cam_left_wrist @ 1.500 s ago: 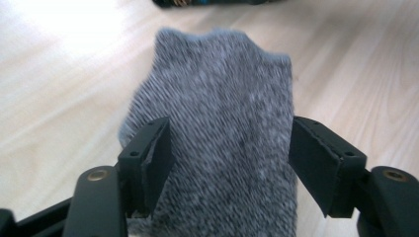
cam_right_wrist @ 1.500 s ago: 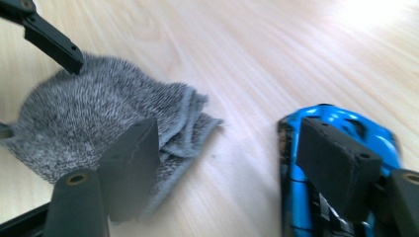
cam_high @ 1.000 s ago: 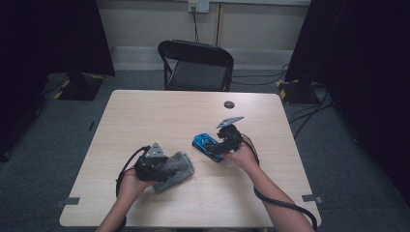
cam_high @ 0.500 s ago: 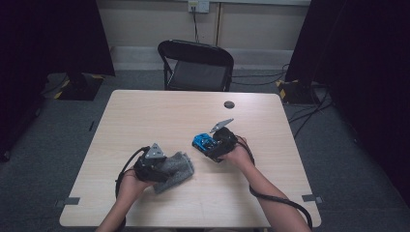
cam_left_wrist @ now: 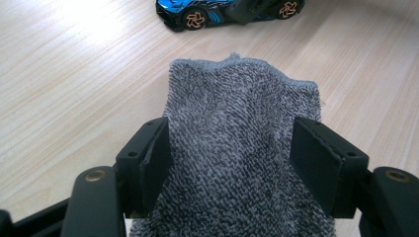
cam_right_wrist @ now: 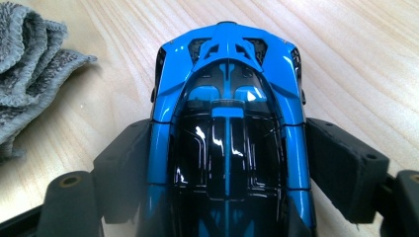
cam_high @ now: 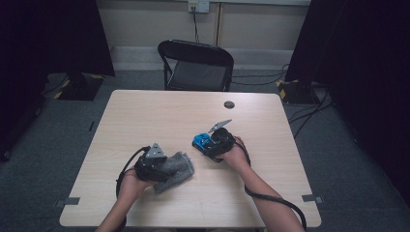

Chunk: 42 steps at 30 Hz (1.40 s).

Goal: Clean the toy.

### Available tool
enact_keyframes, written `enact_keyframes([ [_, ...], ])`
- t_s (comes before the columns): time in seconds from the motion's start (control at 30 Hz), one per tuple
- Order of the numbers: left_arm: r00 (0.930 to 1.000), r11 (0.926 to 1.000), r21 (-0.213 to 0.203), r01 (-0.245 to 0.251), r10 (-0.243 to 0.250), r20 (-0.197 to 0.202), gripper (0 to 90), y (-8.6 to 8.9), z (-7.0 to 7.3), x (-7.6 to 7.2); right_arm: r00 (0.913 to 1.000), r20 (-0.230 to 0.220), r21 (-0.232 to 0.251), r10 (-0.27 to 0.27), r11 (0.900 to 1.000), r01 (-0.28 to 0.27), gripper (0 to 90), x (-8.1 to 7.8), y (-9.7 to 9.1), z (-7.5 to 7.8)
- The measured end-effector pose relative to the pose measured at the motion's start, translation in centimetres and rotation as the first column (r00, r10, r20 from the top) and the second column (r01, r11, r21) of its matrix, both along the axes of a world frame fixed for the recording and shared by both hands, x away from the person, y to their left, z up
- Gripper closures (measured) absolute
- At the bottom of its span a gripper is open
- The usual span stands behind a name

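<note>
A pale wooden table (cam_high: 145,116) fills the middle of the high view, on grey carpet, with dark curtains at the far left and right edges and a black folding chair (cam_high: 197,65) at upper centre, behind the table. A small dark disc (cam_high: 229,104) lies near the table's far edge.

At lower left of centre the left gripper (cam_high: 167,166) pinches a grey terry cloth (cam_high: 176,166). To its right, well apart, the right gripper (cam_high: 209,145) sits over a blue toy car (cam_high: 202,141); its jaws have just been closing, with the car between them.

The left gripper view shows the cloth's (cam_left_wrist: 237,148) looped weave bulging between the pads and the car's (cam_left_wrist: 217,10) orange wheels at the top. The right gripper view shows the car's (cam_right_wrist: 227,123) glossy black roof; both jaws flank its sides, and I cannot tell whether they press. The cloth's (cam_right_wrist: 29,59) folded edge lies at upper left.
</note>
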<state>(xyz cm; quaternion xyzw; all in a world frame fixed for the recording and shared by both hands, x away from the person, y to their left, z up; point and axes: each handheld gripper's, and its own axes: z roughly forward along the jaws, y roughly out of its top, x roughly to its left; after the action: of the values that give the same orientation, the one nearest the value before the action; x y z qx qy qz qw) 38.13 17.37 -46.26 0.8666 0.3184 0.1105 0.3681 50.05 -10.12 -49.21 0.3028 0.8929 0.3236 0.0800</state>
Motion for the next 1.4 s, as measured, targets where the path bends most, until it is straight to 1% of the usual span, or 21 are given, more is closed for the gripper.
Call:
enact_keyframes([
  [0.17,1.0,1.0,0.003,0.003,-0.003,0.0,31.3,-0.22,-0.08,0.03,1.0,0.003,0.012,-0.003,0.9999,0.003,24.8,-0.13,-0.19,-0.04],
  [0.23,1.0,1.0,0.006,0.005,-0.005,-0.001,31.2,-0.28,-0.11,0.0,1.0,0.003,-0.001,-0.005,1.0,0.005,24.8,-0.21,-0.11,0.01],
  [0.37,1.0,1.0,0.006,0.005,-0.005,0.001,30.9,-0.35,-0.17,0.01,0.9999,0.006,-0.014,-0.01,0.9999,0.01,25.2,-0.26,0.05,0.05],
  [0.5,1.0,0.9999,0.013,0.007,-0.007,0.004,30.8,-0.4,-0.08,0.0,1.0,0.007,-0.012,-0.004,0.9999,0.004,25.4,-0.24,0.0,0.04],
  [0.57,0.9999,0.9999,0.014,0.01,-0.01,0.005,30.7,-0.48,-0.06,-0.02,1.0,0.006,-0.003,0.0,1.0,0.0,25.5,-0.23,-0.12,0.01],
  [0.77,0.9999,0.9997,0.022,0.013,-0.013,0.003,30.4,-0.61,-0.1,-0.03,1.0,0.007,-0.003,0.005,1.0,-0.004,25.8,-0.26,-0.17,0.03],
  [0.87,0.9999,0.9996,0.023,0.013,-0.013,0.006,30.4,-0.61,-0.07,-0.01,1.0,0.006,0.0,-0.001,1.0,0.001,25.8,-0.26,-0.15,0.03],
  [0.97,0.9999,0.9997,0.02,0.014,-0.014,0.009,30.4,-0.61,-0.01,0.03,0.9997,0.0,0.009,-0.026,0.9996,0.026,25.9,-0.34,-0.26,0.05],
  [1.07,0.9999,0.9997,0.018,0.014,-0.014,0.009,30.5,-0.63,0.0,0.08,0.9995,0.007,0.019,-0.032,0.9993,0.032,27.1,-0.39,-0.37,0.12],
  [1.1,0.9999,0.9997,0.018,0.014,-0.014,0.009,30.4,-0.63,-0.01,0.11,0.9994,0.014,0.018,-0.031,0.9994,0.031,27.9,-0.45,-0.33,0.28],
  [1.17,0.9998,0.9997,0.02,0.016,-0.016,0.008,30.5,-0.65,-0.01,0.15,0.9996,0.001,0.004,-0.028,0.9996,0.028,28.0,-0.44,-0.28,0.36],
  [1.2,0.9998,0.9996,0.021,0.017,-0.017,0.008,30.4,-0.67,-0.01,0.17,0.9997,0.002,-0.003,-0.025,0.9997,0.025,28.1,-0.46,-0.28,0.41],
  [1.27,0.9998,0.9996,0.02,0.018,-0.018,0.008,30.4,-0.71,0.03,0.19,0.9996,0.005,-0.001,-0.028,0.9996,0.028,28.1,-0.52,-0.27,0.38],
  [1.4,0.9998,0.9997,0.016,0.018,-0.018,0.011,30.4,-0.79,0.11,0.22,0.9994,-0.004,-0.003,-0.034,0.9994,0.034,28.2,-0.55,-0.4,0.49],
])
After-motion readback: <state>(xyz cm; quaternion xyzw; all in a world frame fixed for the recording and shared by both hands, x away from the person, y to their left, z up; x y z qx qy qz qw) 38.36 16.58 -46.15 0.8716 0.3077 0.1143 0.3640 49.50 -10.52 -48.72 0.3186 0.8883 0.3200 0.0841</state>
